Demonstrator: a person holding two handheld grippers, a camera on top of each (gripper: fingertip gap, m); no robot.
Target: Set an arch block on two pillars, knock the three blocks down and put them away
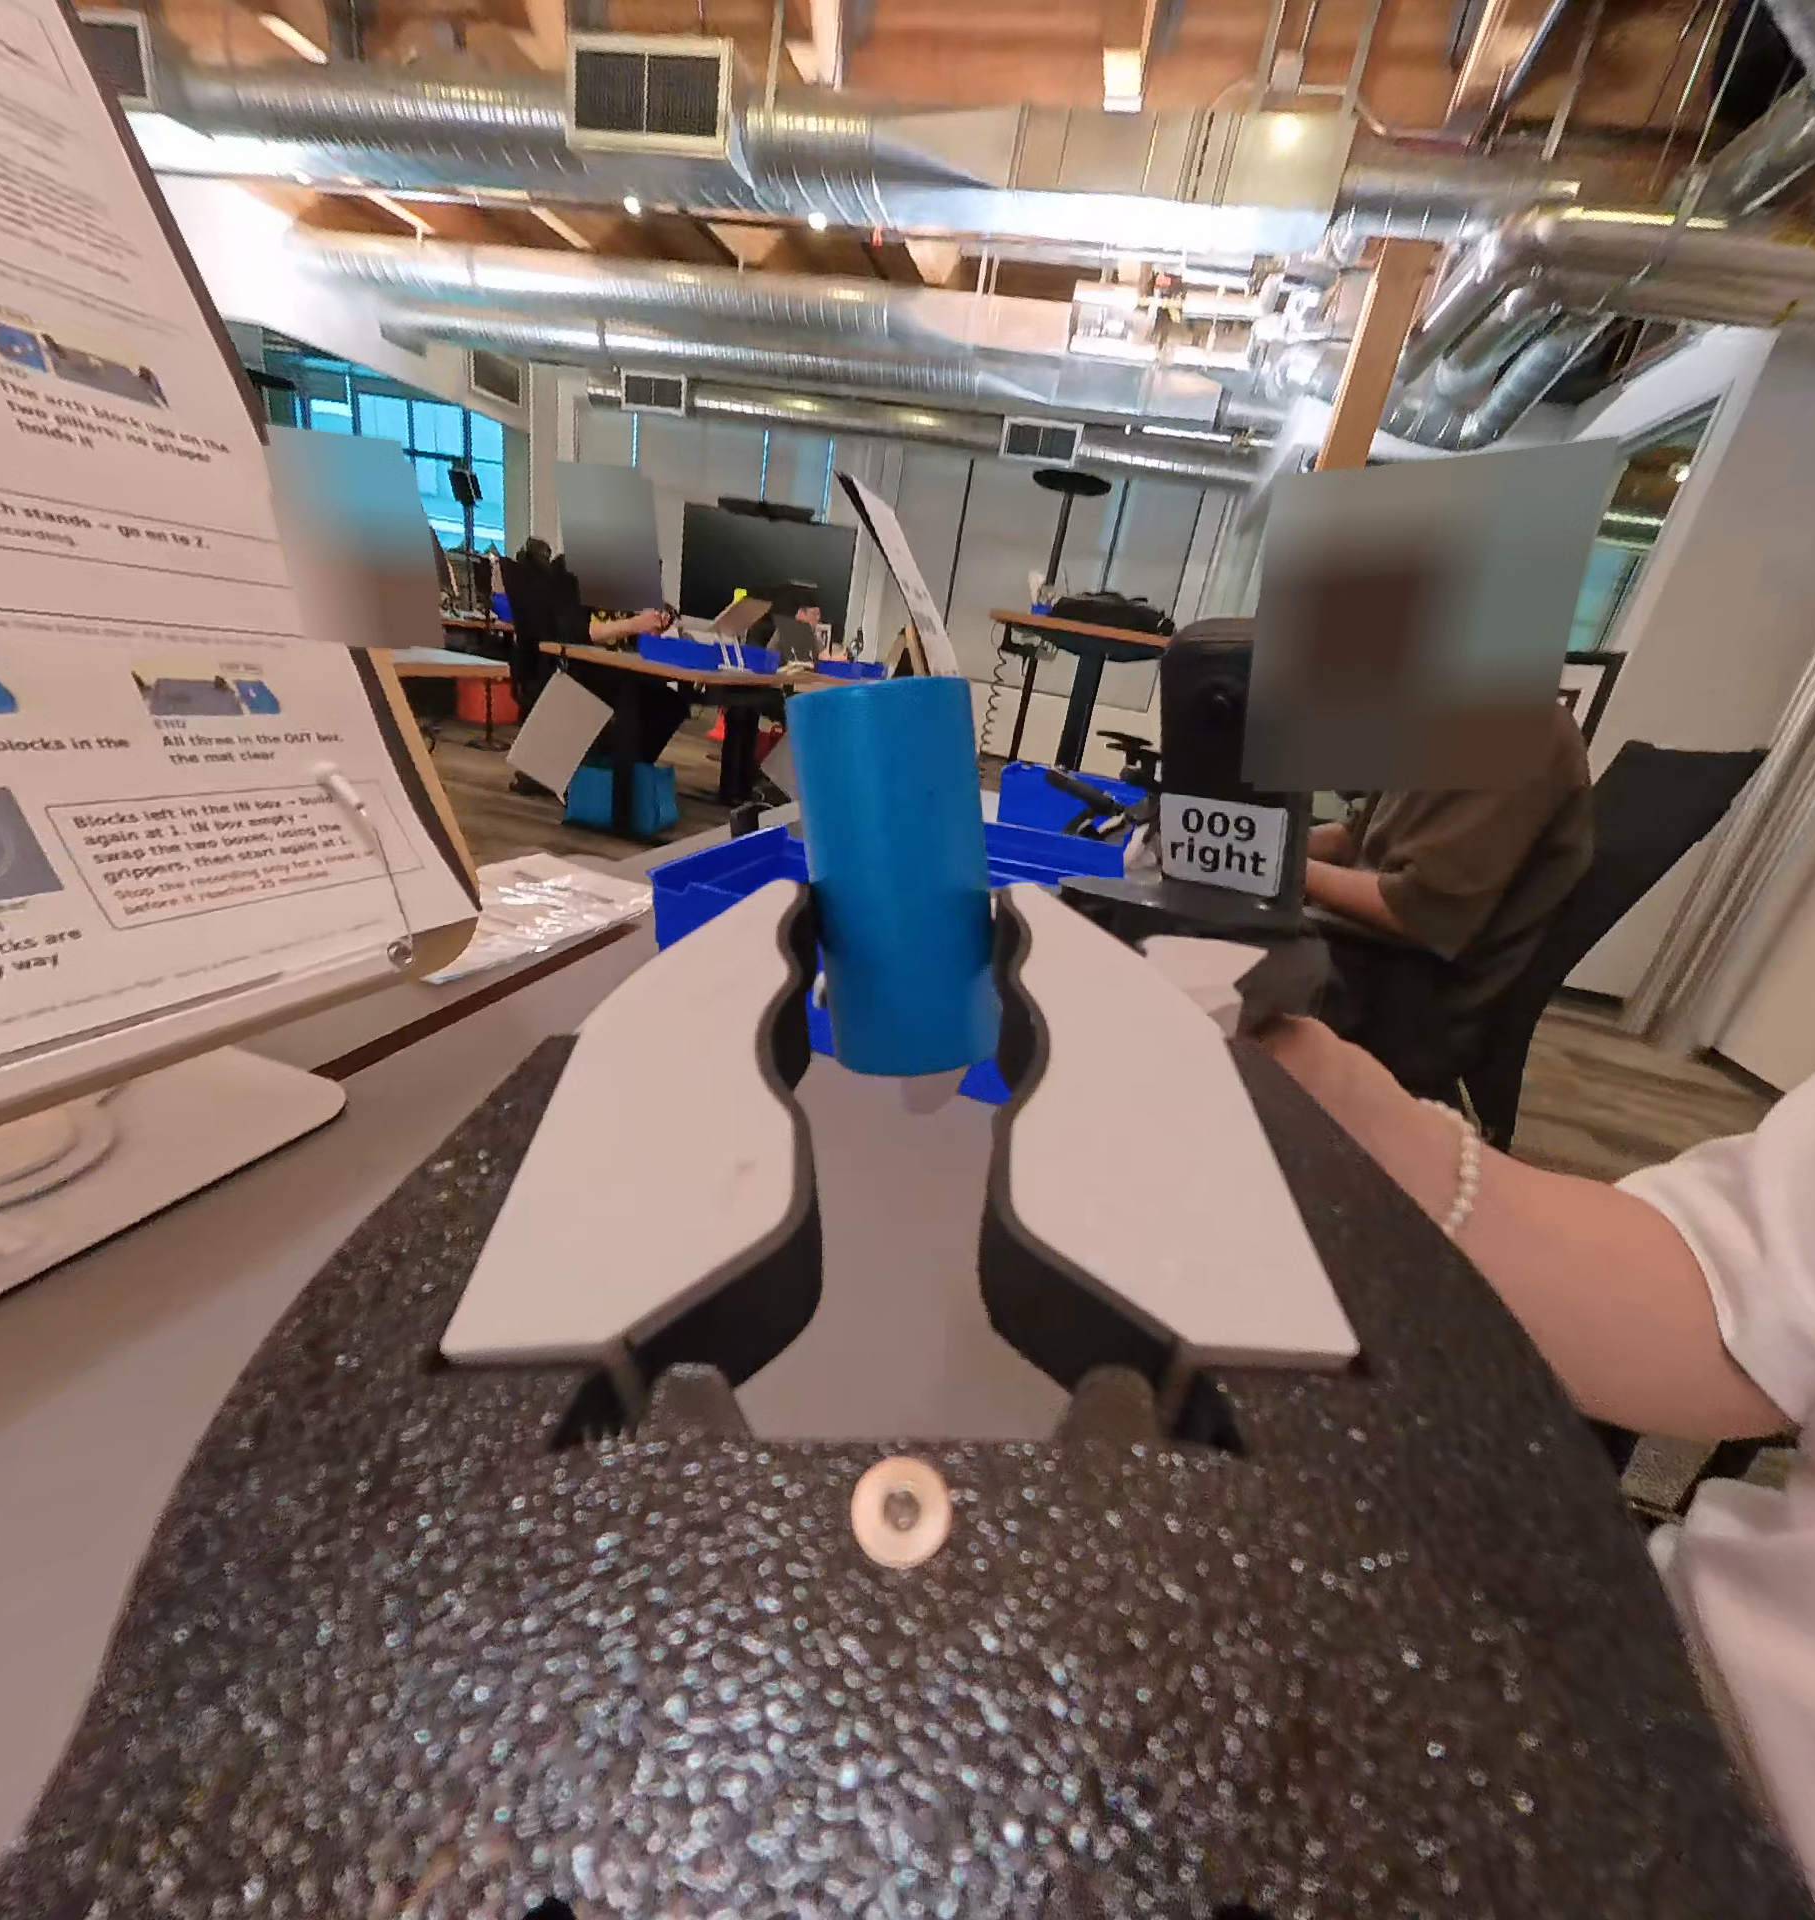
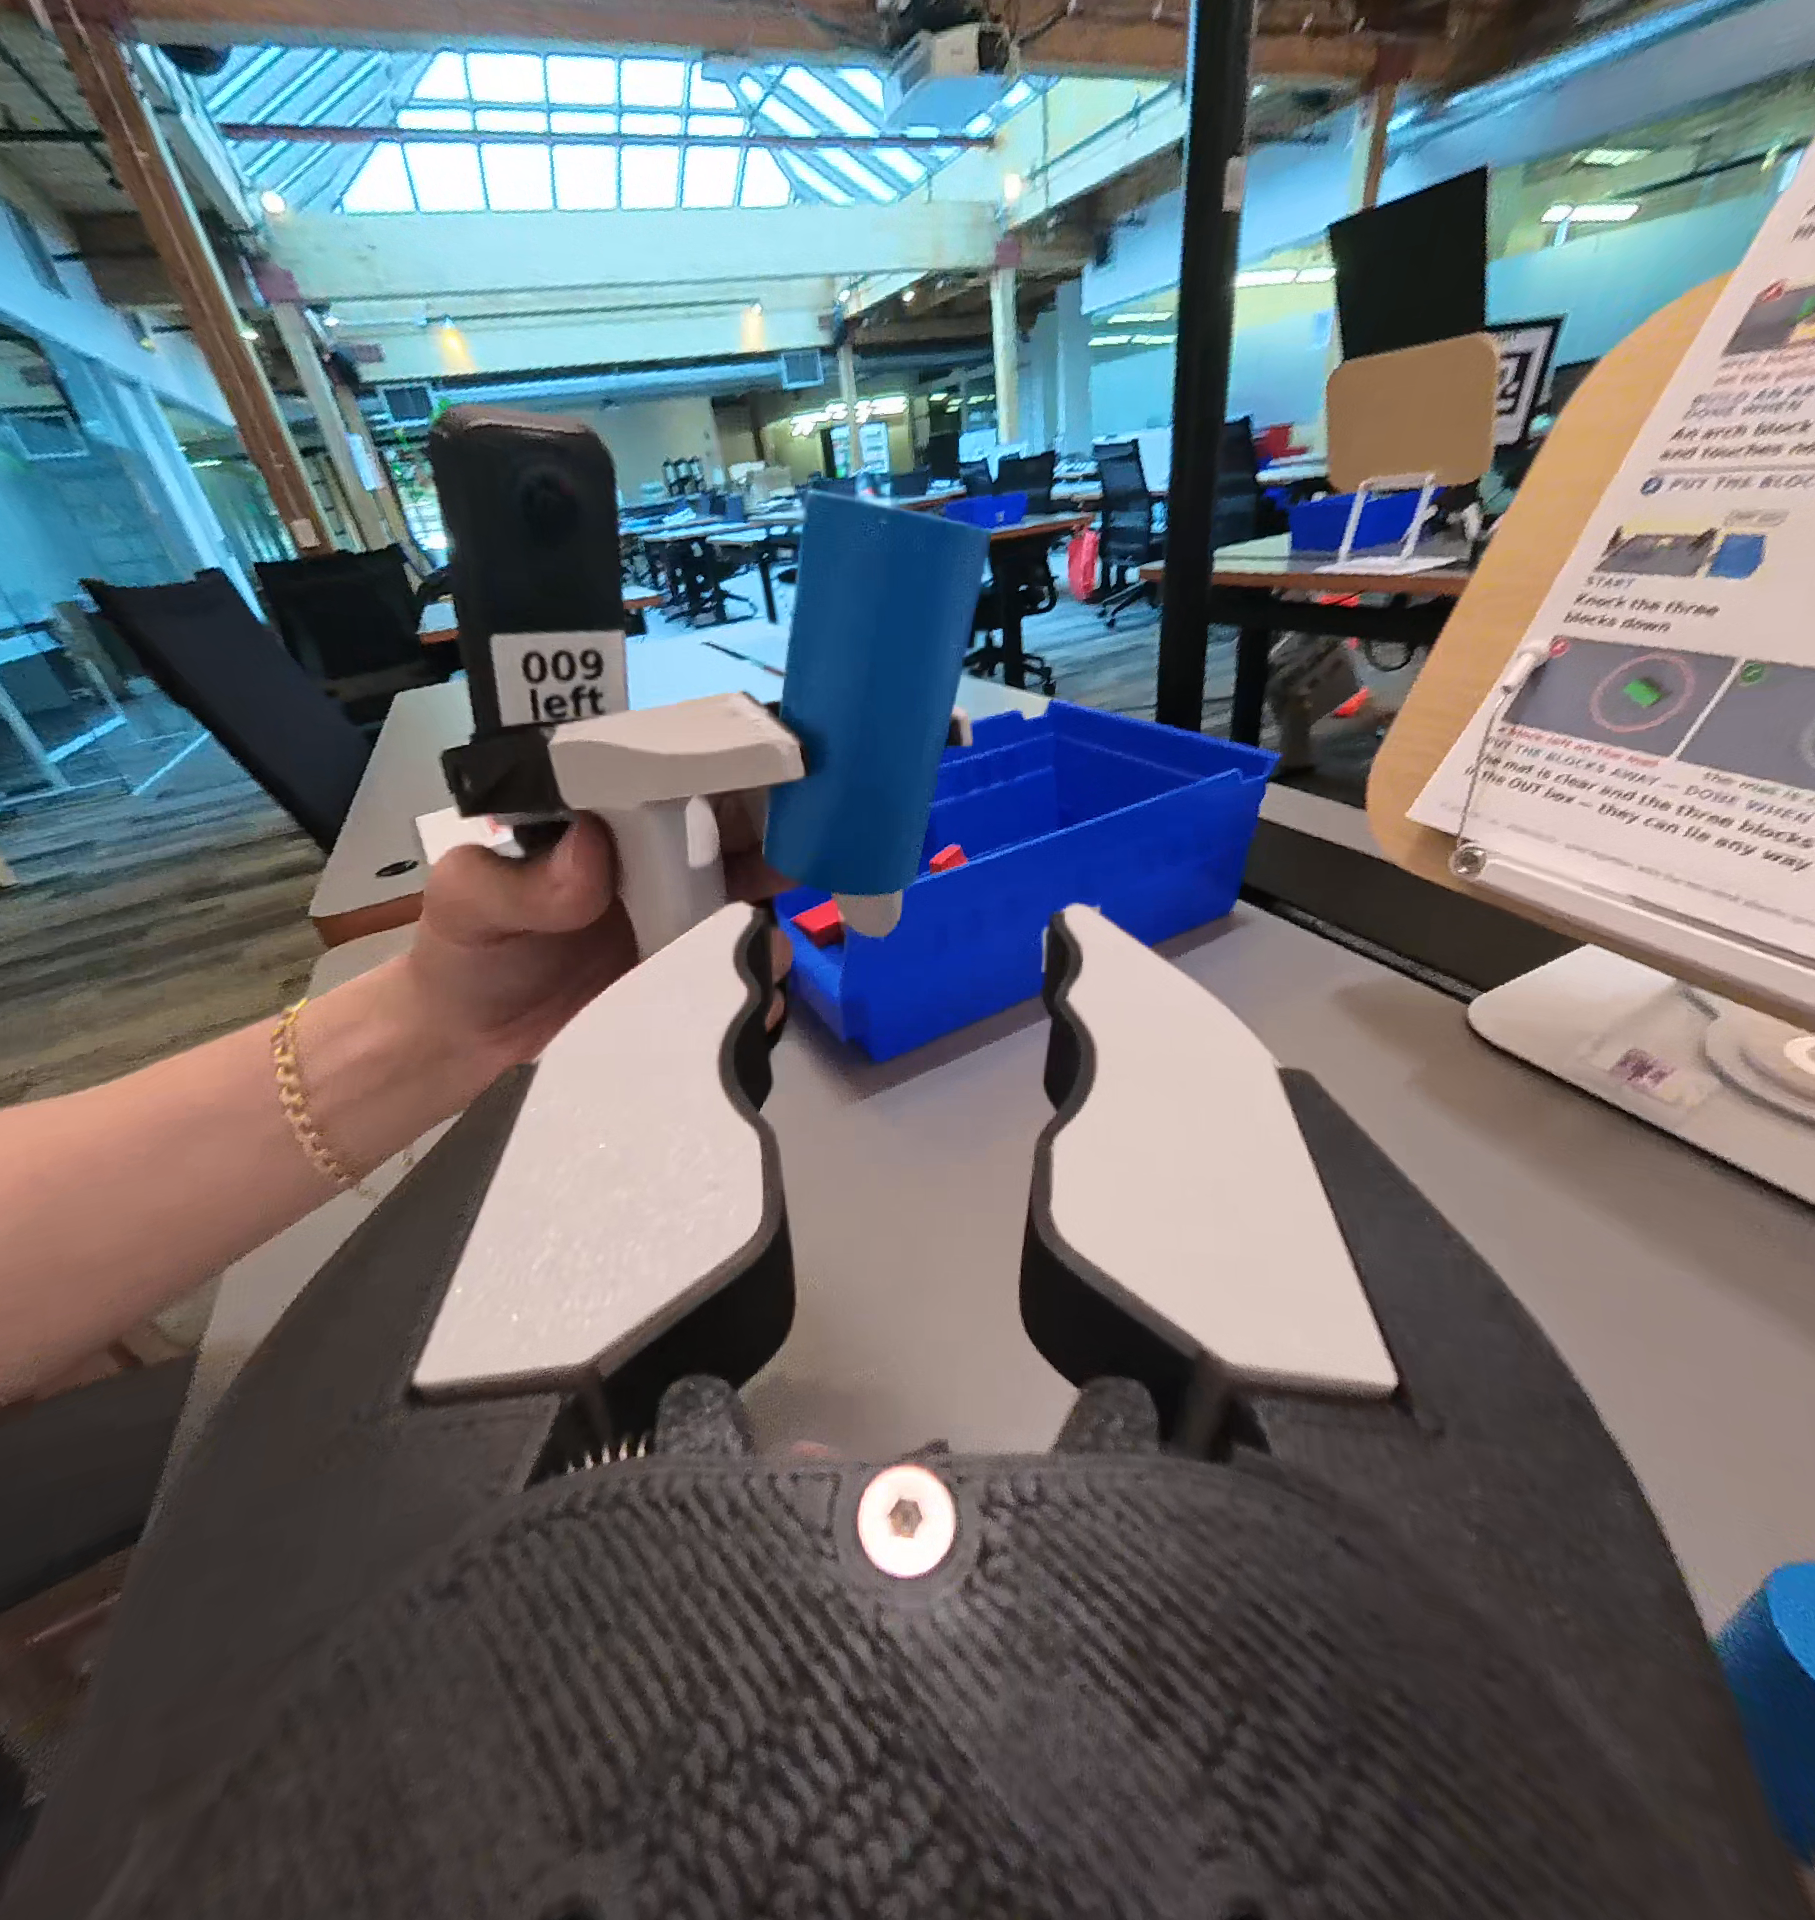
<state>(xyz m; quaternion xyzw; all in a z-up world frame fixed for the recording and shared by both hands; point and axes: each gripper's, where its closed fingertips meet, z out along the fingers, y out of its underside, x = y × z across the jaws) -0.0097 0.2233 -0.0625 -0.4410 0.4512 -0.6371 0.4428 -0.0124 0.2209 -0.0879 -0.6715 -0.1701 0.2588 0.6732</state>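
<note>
Two grippers in view, one in each of your hands. Your left gripper [image 1: 903,935] is clamped on a blue cylinder [image 1: 892,873], fingers pressing its lower half from both sides; the cylinder stands nearly upright, tilted slightly, its upper end well above the fingertips. From the right wrist view the same cylinder [image 2: 867,696] is held up in the air, above the near-left corner of the blue bin [image 2: 1090,862], not touching it. Your left hand [image 2: 529,914] wraps the grey handle below a black camera body carrying a white label.

Your right gripper [image 2: 908,966] has its fingers spread wide apart with nothing between them; it hovers over the grey table [image 2: 913,1195], just short of the bin. Red blocks [image 2: 820,920] lie inside the bin, only partly visible past the wall. A second blue cylinder [image 2: 1796,1704] shows at the lower right edge of the right wrist view, beside the right gripper's body; cannot tell what it rests on.

An instruction sheet on a wooden stand [image 2: 1651,623] sits to the right of the bin, on a white base. Behind the table: desks, chairs, seated people.
</note>
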